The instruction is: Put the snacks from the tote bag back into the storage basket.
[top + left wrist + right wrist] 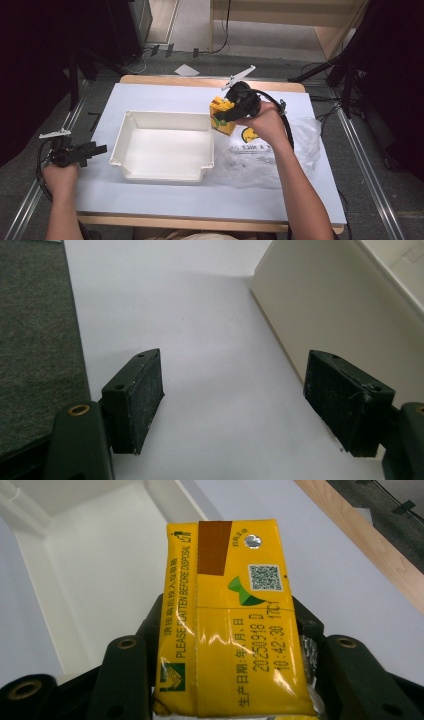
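One yellow drink carton (pixel 232 625) sits clamped between the right gripper (pixel 226 114) jaws, long axis running away from the camera, foil-hole end farthest, above the far right corner of one white tray (pixel 165 172). Left gripper (pixel 235 400) gapes empty by the table's (pixel 150 200) left edge.

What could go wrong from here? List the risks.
1. The right gripper holds the carton off the table at the bin's far right corner; released there, it may hit the rim and drop outside.
2. In the right gripper view the jaws pinch the carton at its sides; squeezing harder could crush it.
3. The plastic bag lies under the right forearm and could get dragged.
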`<action>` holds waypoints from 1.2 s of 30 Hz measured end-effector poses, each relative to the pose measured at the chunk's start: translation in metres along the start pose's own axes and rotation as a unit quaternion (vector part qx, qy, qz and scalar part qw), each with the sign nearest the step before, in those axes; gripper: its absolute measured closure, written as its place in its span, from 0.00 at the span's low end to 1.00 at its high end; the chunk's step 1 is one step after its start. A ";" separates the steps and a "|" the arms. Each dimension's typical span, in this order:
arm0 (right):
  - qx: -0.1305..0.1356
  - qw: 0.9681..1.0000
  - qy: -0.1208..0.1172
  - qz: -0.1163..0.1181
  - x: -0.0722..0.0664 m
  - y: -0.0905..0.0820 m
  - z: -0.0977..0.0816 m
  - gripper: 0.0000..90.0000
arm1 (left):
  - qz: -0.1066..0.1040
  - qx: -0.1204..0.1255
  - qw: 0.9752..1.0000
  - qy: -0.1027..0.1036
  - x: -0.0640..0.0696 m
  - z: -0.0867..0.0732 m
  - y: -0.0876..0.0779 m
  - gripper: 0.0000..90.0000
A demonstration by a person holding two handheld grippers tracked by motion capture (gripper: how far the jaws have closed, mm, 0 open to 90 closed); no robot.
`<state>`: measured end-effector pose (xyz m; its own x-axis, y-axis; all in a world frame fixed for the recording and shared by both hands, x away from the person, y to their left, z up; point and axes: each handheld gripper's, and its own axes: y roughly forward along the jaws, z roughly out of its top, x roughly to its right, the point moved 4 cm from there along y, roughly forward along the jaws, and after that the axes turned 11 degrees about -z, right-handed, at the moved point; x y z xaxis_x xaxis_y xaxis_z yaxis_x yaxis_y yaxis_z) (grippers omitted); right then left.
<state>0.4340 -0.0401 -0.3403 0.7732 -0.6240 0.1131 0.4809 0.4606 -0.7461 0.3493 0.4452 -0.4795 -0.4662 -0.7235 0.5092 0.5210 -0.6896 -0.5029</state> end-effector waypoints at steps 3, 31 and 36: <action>0.000 1.000 -0.005 0.003 -0.002 0.001 0.003 0.58 | 0.001 0.003 1.000 -0.001 0.000 -0.002 -0.003 0.28; 0.022 0.999 -0.040 0.029 -0.031 0.015 0.033 0.58 | 0.004 0.006 1.000 -0.003 -0.001 -0.002 -0.003 0.28; 0.026 0.998 -0.047 0.034 -0.037 0.018 0.034 0.58 | 0.004 0.006 1.000 -0.002 0.000 -0.002 -0.003 0.28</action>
<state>0.4283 0.0128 -0.3357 0.8390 -0.5291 0.1271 0.4453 0.5333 -0.7193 0.3465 0.4478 -0.4793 -0.4591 -0.7283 0.5086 0.5324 -0.6839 -0.4988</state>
